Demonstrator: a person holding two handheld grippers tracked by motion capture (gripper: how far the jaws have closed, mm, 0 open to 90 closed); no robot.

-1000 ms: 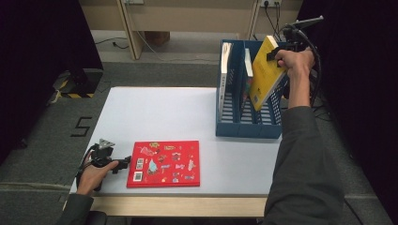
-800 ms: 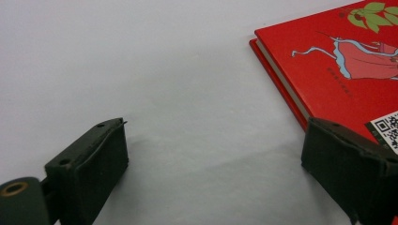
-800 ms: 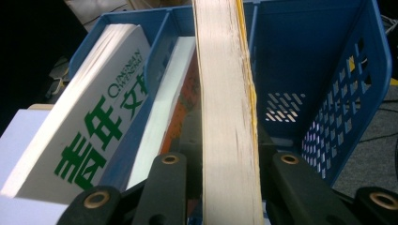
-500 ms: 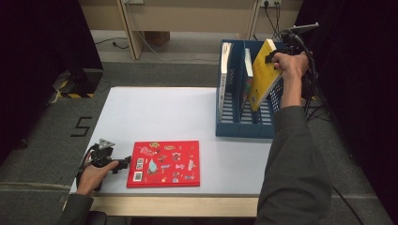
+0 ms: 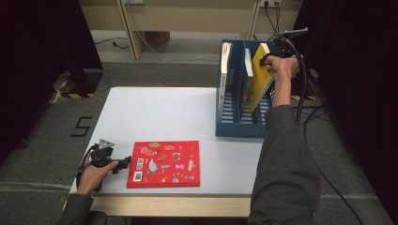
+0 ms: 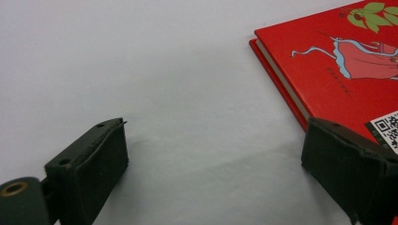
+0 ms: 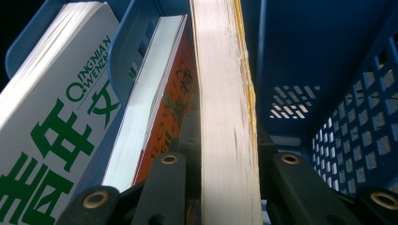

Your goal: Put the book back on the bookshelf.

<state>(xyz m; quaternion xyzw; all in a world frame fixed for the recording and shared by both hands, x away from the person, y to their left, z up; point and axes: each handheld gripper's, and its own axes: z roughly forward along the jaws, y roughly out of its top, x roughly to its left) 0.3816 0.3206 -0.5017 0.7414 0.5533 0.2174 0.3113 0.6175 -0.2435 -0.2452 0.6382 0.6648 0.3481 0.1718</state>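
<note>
Grippers sit at opposite ends of the high view. At lower left, my left gripper (image 5: 123, 163) rests on the white table (image 5: 155, 112), jaws spread wide with nothing between them. In the left gripper view the bare tabletop lies between the two black jaws, and the corner of the red book (image 6: 347, 70) is just beside the right-hand jaw. That red book (image 5: 164, 163) lies flat, cover up, near the lower middle of the high view.

At upper right, my right gripper (image 5: 268, 60) is clamped on the yellow book (image 5: 259, 77), which tilts as it goes down into the blue file rack (image 5: 239, 127), in the slot to the right of two books already standing there. In the right gripper view the jaws pinch the yellow book's page edge (image 7: 225, 117) at centre frame. A white book with green lettering (image 7: 51, 131) and an orange-covered book (image 7: 173, 103) stand to its left, each behind its own blue divider.

I judge the yellow book light but floppy, a thin paperback with a worn cover edge. Gripped at one upper corner, it could swing or bow. A glossy cover may slip, so I would keep the pinch firm and near the spine.
</note>
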